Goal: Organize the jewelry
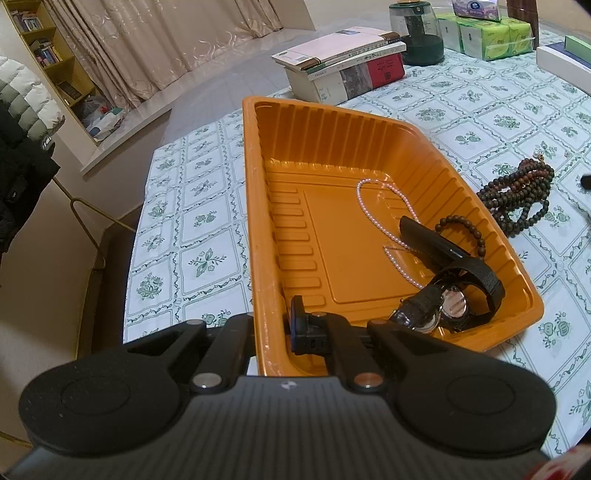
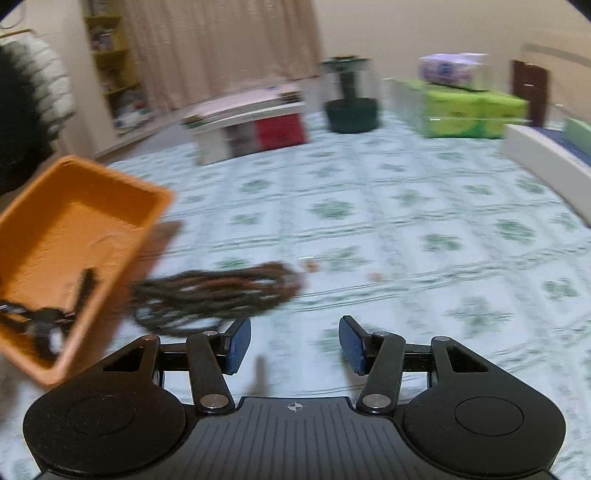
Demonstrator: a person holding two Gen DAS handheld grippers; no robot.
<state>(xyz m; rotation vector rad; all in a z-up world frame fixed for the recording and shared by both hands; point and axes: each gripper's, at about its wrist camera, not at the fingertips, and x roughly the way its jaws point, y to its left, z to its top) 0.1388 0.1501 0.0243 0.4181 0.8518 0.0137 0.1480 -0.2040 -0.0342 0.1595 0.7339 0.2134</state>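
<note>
An orange plastic tray (image 1: 258, 206) sits on the patterned tablecloth. My left gripper (image 1: 273, 328) is shut on the tray's near left rim. Inside lie a pink pearl necklace (image 1: 373, 218), a small dark bead bracelet (image 1: 461, 230) and black-strapped watches (image 1: 450, 291). A long dark bead necklace (image 1: 521, 192) lies coiled on the cloth right of the tray; it also shows in the blurred right wrist view (image 2: 214, 291). My right gripper (image 2: 295, 345) is open and empty, above the cloth just right of that necklace. The tray also shows at left (image 2: 122, 188).
A stack of books (image 1: 343, 66), a dark green kettle (image 1: 421, 33) and green tissue packs (image 1: 487, 37) stand at the back of the table. A white box (image 2: 539, 158) is at far right. Small earrings (image 2: 312, 265) lie on the cloth. The table edge is left of the tray.
</note>
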